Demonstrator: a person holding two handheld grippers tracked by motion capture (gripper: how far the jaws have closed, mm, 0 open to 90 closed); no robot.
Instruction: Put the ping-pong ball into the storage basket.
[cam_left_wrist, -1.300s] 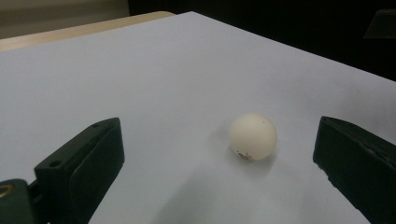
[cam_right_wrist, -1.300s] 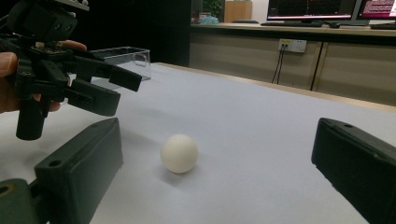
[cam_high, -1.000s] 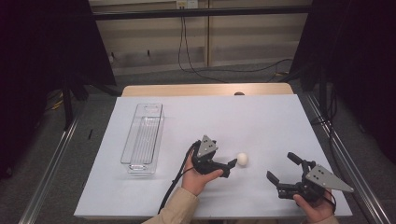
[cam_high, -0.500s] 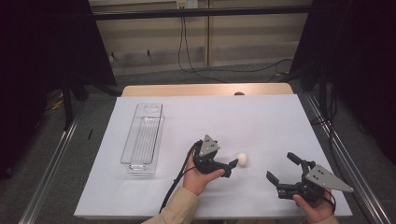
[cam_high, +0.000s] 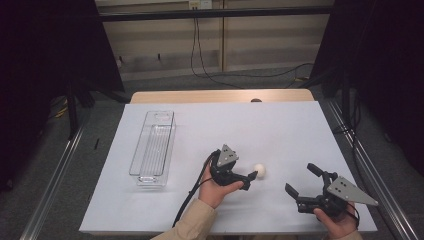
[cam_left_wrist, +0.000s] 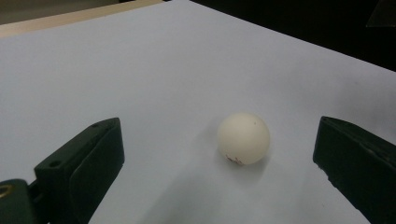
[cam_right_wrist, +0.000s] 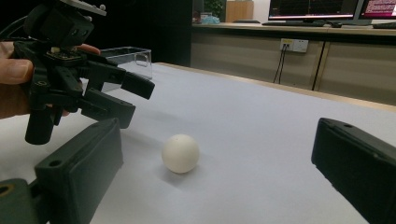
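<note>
A small, smooth, off-white plastic ball (cam_high: 259, 170) sits on the white sheet covering the table (cam_high: 280, 125), toward the near middle, well apart from the long clear plastic tray (cam_high: 153, 146) lying lengthwise at the left. The left gripper (cam_high: 250, 178) is low over the sheet with its jaws wide apart, and in the left gripper view the ball (cam_left_wrist: 243, 138) lies between them, nearer the right-hand jaw and touching neither; this looks like a line-up for a pinch, with the jaws spread to straddle it. The right gripper (cam_high: 304, 181) is held off to the right, jaws also apart and empty, aimed toward the ball (cam_right_wrist: 180, 153), probably just waiting. Being round, the ball has no long axis or heading; a faint reddish mark shows low on its near side, too blurred to read
</note>
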